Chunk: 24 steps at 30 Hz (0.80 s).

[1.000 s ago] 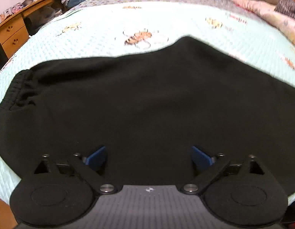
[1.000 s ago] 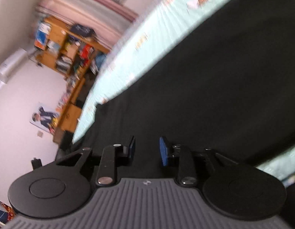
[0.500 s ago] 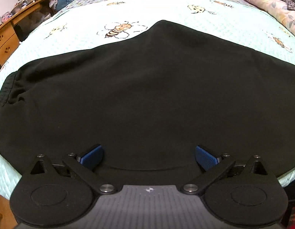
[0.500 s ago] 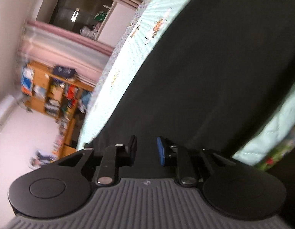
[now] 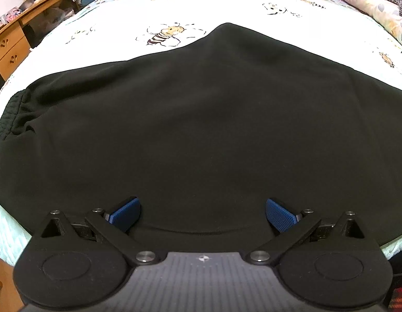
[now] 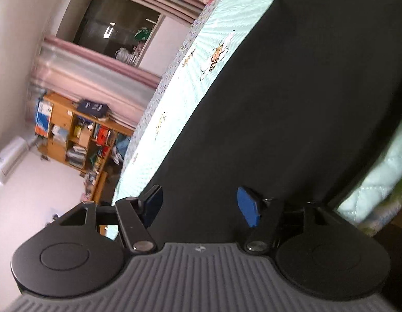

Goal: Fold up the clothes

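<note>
Two grippers hang over one black garment (image 5: pixel 201 130) spread on a bed. Nothing sits between the blue pads (image 5: pixel 124 214) of the left gripper (image 5: pixel 202 214), whose jaws stand spread at their widest, tilted steeply down over the near edge of the cloth. Just ahead of those pads a faint curved seam or fold line runs across the fabric. Beyond it the garment fills most of the view, flat and smooth. Far to the left of the gripper a ribbed, gathered band (image 5: pixel 11 114) bunches at the garment's end. Straight ahead, the far edge of the cloth rises to a rounded peak, and past it lies the pale quilted bedspread (image 5: pixel 227 2) printed with bees (image 5: pixel 164 35). Off to the far left stands a wooden desk with drawers (image 5: pixel 8 49); off to the far right lie floral pillows (image 5: pixel 369 2).

In the right wrist view, the right gripper (image 6: pixel 199 206) is rolled sideways, so the bed runs on a slant. Its jaws are opening, about half spread, with dark cloth (image 6: pixel 292 104) behind them; the pads (image 6: pixel 249 209) press on nothing. To the left of the gripper the mint bedspread (image 6: pixel 190 98) shows as a strip, and farther left are a cluttered wooden bookshelf (image 6: pixel 76 135), pink curtains (image 6: pixel 97 78) and a dark window. To its right, the bed's edge drops away.
</note>
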Motion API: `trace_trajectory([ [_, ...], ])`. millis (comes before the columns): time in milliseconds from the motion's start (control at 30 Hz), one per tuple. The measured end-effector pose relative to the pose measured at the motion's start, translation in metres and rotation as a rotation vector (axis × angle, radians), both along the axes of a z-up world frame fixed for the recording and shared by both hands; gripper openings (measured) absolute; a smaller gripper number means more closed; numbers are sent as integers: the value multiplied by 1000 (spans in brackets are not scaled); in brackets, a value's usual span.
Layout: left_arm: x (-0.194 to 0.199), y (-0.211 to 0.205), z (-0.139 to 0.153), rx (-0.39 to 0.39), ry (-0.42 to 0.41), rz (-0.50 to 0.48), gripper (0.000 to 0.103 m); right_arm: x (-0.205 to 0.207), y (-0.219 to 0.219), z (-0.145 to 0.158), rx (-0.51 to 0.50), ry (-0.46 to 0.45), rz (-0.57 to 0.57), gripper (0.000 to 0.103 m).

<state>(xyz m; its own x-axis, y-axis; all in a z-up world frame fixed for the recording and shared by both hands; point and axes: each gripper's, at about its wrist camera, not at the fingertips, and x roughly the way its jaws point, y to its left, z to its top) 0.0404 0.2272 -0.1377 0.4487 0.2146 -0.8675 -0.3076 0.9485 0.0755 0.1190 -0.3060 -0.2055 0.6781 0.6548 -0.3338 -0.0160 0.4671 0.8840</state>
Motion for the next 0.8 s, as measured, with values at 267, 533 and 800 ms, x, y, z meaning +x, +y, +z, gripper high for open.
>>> trace_trajectory([
  [267,1,1,1,-11,14,-7,103,6,25,5,39,11,74,99],
  [533,3,-19,22,-3,23,-43,93,-20,101,70,-387,-220,227,99],
  [800,16,-67,15,24,54,-176,103,1,112,61,-461,-193,274,99],
])
